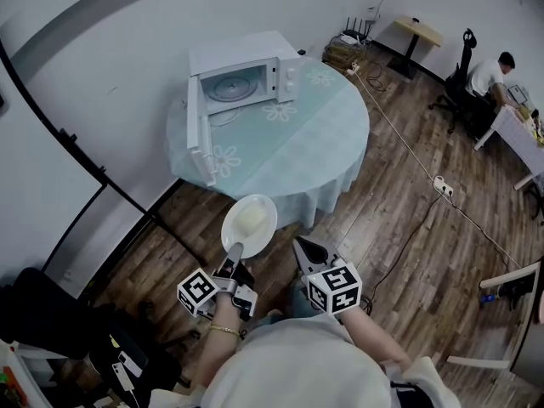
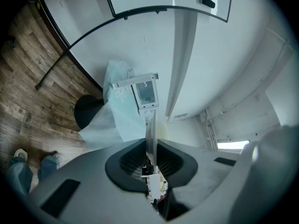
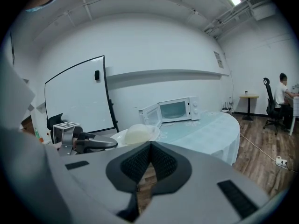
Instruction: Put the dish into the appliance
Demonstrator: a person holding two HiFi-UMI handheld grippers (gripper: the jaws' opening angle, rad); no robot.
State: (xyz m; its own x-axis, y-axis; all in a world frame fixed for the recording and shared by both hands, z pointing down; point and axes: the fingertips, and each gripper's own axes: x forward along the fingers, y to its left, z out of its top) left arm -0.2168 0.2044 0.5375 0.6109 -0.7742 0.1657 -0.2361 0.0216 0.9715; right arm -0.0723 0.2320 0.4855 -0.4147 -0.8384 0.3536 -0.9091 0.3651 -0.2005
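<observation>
A round, cloth-covered tabletop (image 1: 327, 130) carries a white microwave (image 1: 255, 66), its door swung wide open. Off the tabletop's near edge, a white dish (image 1: 251, 221) of pale food hangs in the air, rim clamped by the left hand-held gripper (image 1: 233, 253). The right hand-held gripper (image 1: 303, 249), jaws closed on nothing, hovers beside it.

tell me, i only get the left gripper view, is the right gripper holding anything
Observer: No, the right gripper is shut with nothing in it.
Operator: whats on the plate
Observer: A pale mound of food sits on the plate, which the left gripper pinches by the rim.
Operator: microwave ready?
Observer: The microwave has its door swung wide open, and the glass turntable shows inside.
</observation>
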